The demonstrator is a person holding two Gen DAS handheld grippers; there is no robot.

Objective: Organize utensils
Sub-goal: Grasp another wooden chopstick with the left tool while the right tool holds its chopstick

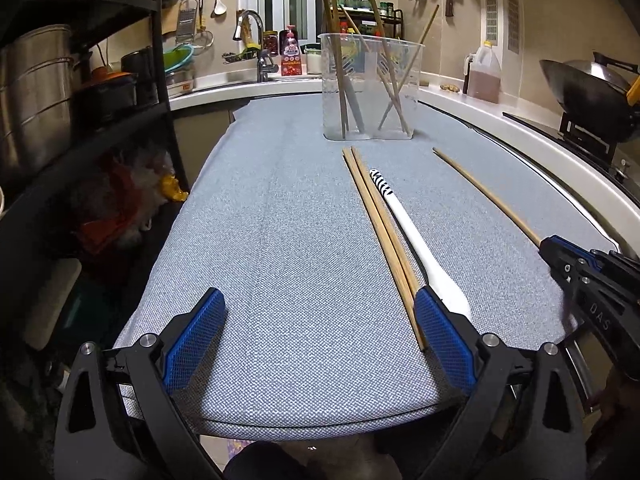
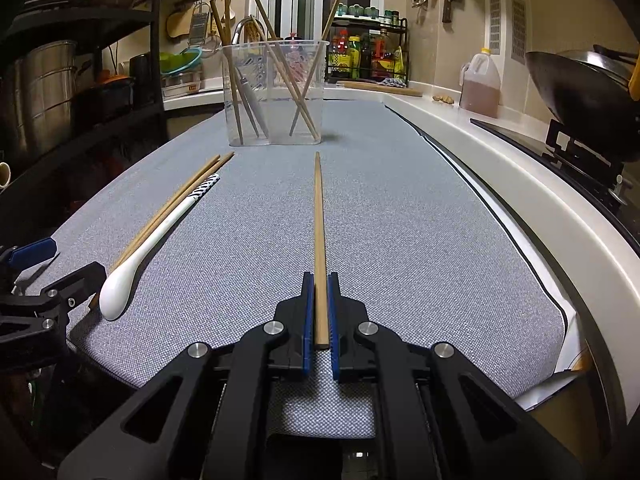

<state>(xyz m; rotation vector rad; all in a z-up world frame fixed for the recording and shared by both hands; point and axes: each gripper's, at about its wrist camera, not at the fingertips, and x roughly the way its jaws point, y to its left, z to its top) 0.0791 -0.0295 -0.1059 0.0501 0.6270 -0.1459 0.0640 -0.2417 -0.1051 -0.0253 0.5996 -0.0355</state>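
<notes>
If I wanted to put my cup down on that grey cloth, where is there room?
The widest bare stretch of the grey cloth lies left of the chopstick pair, running up beside the clear container. A narrower lane lies between the white spoon and the single chopstick held by the right gripper. It is crowded around the pair and spoon.

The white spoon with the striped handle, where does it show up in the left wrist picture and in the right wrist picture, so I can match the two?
Left wrist view: the white spoon lies right of centre, bowl nearest the camera, just right of the chopstick pair.
Right wrist view: the spoon lies at lower left, again beside the pair.
Shared landmark: the clear utensil container at the far end of the grey mat.
</notes>
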